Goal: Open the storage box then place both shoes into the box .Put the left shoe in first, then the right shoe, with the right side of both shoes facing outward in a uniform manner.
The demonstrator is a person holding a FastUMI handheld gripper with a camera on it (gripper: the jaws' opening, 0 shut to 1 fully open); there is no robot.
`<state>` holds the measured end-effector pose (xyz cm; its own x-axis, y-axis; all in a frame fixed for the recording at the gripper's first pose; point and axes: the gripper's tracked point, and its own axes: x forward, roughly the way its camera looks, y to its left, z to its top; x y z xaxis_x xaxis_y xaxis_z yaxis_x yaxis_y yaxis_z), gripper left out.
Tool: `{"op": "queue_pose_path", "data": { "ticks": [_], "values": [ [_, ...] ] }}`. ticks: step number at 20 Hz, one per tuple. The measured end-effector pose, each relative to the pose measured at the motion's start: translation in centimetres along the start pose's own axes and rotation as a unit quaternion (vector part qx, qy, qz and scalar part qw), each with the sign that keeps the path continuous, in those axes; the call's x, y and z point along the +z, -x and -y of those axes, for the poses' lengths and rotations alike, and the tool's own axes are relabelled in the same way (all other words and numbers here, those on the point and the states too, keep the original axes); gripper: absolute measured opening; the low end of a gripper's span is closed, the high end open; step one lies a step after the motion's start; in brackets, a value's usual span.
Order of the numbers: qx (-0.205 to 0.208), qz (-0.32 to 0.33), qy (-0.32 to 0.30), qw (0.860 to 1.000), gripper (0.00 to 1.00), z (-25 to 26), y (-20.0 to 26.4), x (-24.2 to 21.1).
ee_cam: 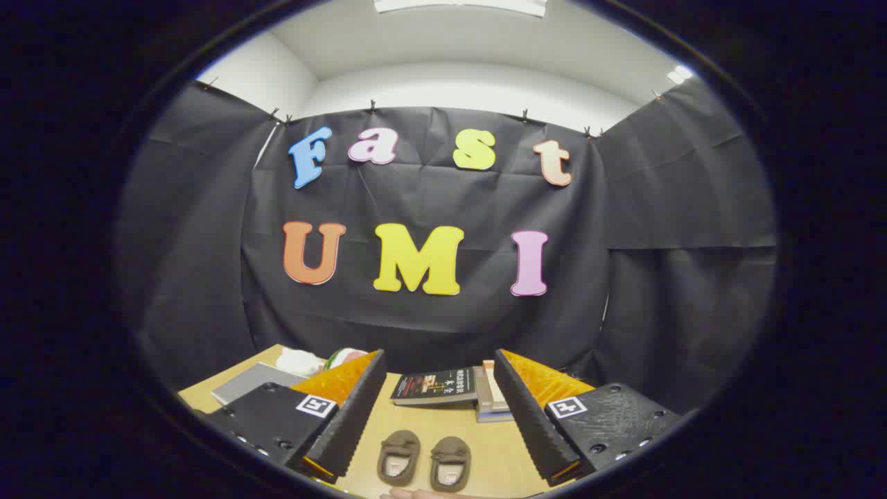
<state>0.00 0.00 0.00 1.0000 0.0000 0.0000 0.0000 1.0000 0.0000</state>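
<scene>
The gripper [436, 416] hangs high over the wooden table [443, 433], fingers spread wide apart and holding nothing. Starting over at about nine o'clock of the fingers, a grey flat item [253, 381] lies beside the left finger, with a pale bundle [299, 362] and something red and green just beyond it. Between the fingers, down at six o'clock, the two brown shoes [424, 459] sit side by side, toes pointing away. At twelve o'clock, beyond them, lies a dark book [435, 385], and at one o'clock a small stack of books [490, 395]. I cannot pick out the storage box from here, so the sound move, I'd judge, is to find the box and open it first, leaving the shoes alone until then.
</scene>
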Motion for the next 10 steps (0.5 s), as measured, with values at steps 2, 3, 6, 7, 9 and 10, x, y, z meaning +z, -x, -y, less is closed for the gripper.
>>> {"op": "queue_pose_path", "data": {
  "ticks": [2,3,6,7,9,10],
  "values": [
    [0.004,-0.008,-0.001,1.0,0.95,-0.23,0.02,-0.51],
    [0.004,-0.01,0.0,1.0,0.95,-0.18,0.04,-0.55],
    [0.006,-0.012,0.0,1.0,0.95,-0.28,-0.13,-0.54],
    [0.008,-0.013,0.001,1.0,0.95,-0.33,-0.19,-0.71],
    [0.005,-0.014,0.005,1.0,0.95,-0.2,-0.27,-0.75],
    [0.004,-0.015,0.005,1.0,0.95,-0.18,-0.25,-0.77]
  ]
}}
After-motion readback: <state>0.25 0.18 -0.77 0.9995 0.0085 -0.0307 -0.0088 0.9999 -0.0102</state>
